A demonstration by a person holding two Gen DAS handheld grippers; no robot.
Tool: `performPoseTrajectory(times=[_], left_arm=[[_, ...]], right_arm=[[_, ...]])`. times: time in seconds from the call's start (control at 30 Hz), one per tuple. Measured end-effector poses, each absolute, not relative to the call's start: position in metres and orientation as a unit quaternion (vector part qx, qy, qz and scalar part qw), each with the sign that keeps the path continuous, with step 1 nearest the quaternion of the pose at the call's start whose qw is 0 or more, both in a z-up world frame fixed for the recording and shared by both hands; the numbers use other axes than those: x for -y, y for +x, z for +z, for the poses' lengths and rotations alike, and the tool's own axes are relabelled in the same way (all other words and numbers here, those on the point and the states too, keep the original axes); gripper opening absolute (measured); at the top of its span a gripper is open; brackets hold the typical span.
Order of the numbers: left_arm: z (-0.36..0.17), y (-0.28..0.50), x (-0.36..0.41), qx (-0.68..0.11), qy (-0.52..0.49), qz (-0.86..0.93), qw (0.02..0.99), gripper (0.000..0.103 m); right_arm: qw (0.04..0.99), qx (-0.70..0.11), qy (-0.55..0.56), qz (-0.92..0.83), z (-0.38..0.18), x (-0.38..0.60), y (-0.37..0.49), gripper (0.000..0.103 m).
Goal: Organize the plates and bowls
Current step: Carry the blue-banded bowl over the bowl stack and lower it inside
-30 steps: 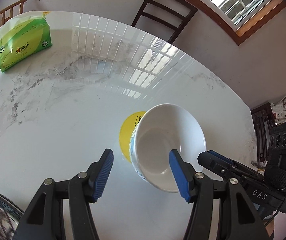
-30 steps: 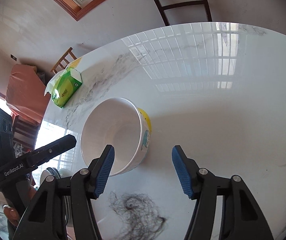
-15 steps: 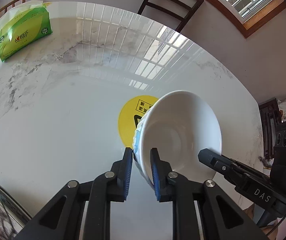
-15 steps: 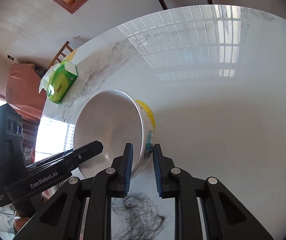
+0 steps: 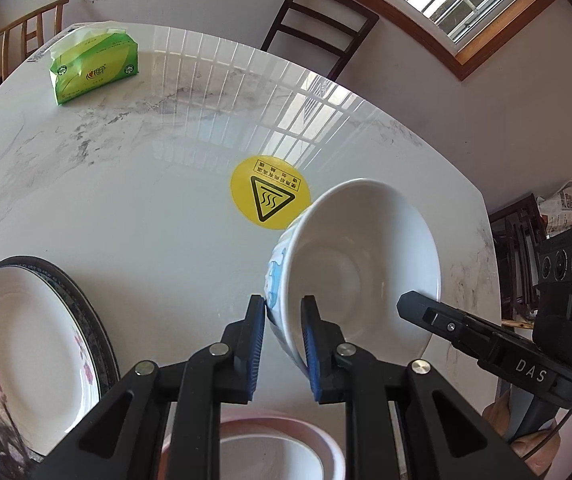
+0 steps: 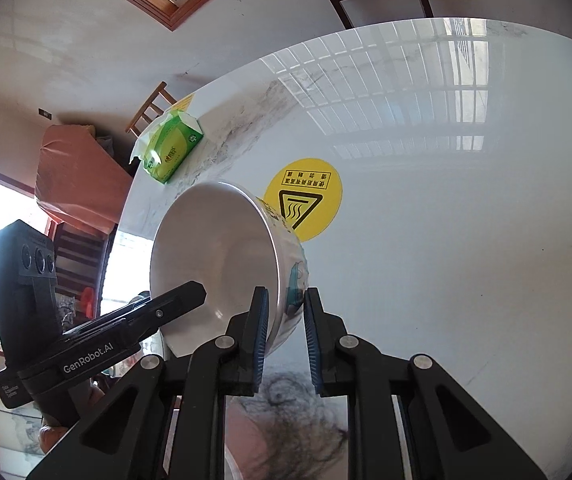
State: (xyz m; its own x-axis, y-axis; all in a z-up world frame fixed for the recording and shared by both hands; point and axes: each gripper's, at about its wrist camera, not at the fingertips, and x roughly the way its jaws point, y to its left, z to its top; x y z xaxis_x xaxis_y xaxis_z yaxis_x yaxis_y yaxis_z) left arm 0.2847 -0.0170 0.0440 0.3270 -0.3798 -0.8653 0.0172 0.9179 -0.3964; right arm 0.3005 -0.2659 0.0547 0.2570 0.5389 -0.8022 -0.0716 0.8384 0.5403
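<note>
above the glossy white marble table [image 5: 134, 216], the left gripper [image 5: 282, 344] and right gripper [image 6: 284, 340] each clamp opposite rims of 1 tilted white ceramic bowl [image 5: 361, 264].

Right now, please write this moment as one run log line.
left gripper: shut on white bowl rim | right gripper: shut on opposite rim | bowl: off table | next: stack

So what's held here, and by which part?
The white bowl, by its rim: left gripper and right gripper each pinch the wall on opposite sides.
</note>
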Motion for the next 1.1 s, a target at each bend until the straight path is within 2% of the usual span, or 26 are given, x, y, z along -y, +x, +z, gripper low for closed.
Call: performPoseTrajectory(times=[0.5,1.1], left_arm=[[0.068,0.194,-0.011,-0.561,-0.159,-0.124,0.803,0.019],[0.048,0.13,-0.029,-0.581,-0.154,-0.118,0.791,0.019]], right_arm=[[0.768,-0.566,0.187,0.231,0.093,0.242,0.216,0.017],[0.759,-0.585,0.156,0.24,0.085,0.215,0.15,0.017]])
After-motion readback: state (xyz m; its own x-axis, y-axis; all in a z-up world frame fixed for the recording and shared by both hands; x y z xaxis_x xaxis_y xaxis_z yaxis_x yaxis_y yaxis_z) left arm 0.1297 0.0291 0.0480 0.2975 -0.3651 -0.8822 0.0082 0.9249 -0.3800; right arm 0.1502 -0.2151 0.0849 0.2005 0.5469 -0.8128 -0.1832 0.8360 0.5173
